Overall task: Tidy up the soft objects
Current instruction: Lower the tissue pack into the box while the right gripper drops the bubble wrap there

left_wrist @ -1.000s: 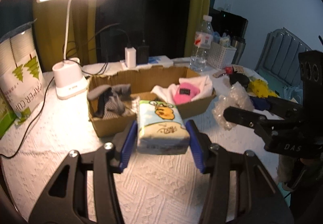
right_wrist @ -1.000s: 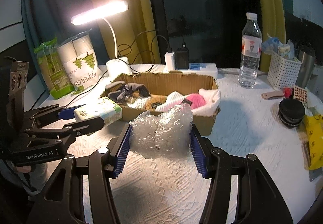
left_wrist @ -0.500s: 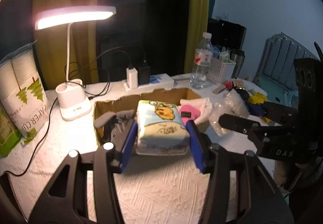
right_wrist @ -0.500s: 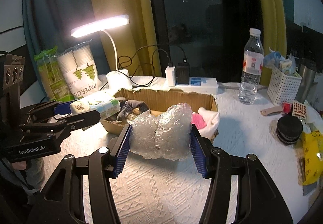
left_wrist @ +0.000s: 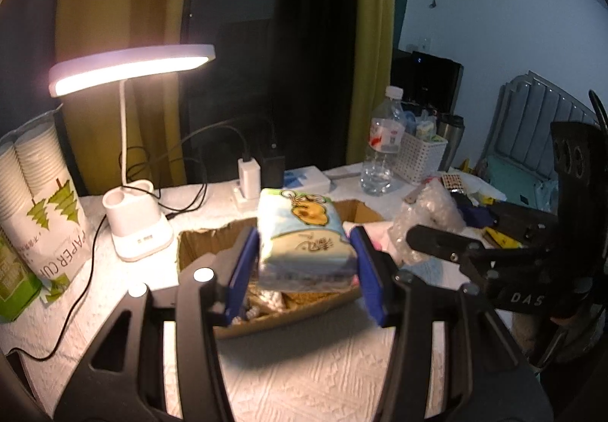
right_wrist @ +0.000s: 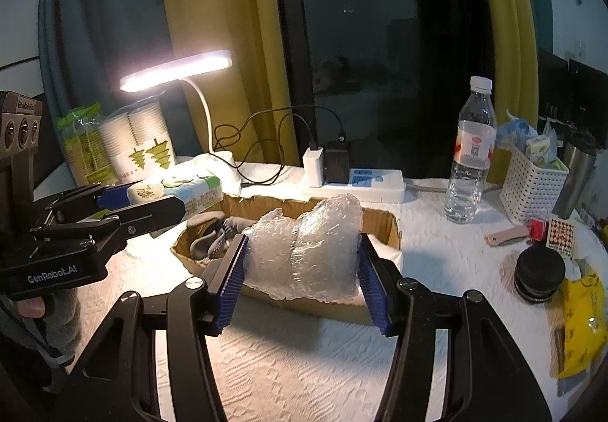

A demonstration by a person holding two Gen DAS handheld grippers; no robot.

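The tabletop (right_wrist: 304, 376), covered in a white textured cloth, is carrying an open cardboard box (right_wrist: 383, 222) that is already holding dark socks (right_wrist: 212, 237) at its left end; something pink and white is peeking out at its right end in the left wrist view.

The left hand-held gripper (left_wrist: 306, 266) is clamping a tissue pack (left_wrist: 304, 236) between its blue pads, holding it in the air over the box's near-left part. The right hand-held gripper (right_wrist: 302, 279) is squeezing a wad of bubble wrap (right_wrist: 306, 251) and hanging it above the box's near wall, towards the right half.

Judging from this, both soft items are being brought in for dropping into the box together, and several things could go wrong:

- The two grippers are working near each other over one small opening, so their fingers could be knocking together on the way down.
- The bubble wrap is springy and bulky; released over the rim, it could be rolling out onto the cloth.
- The light box could be sliding or tipping if a finger is catching its wall.
- The water bottle (right_wrist: 471, 156) and desk lamp (right_wrist: 178, 74) are standing behind the box, within reach of a careless swing.
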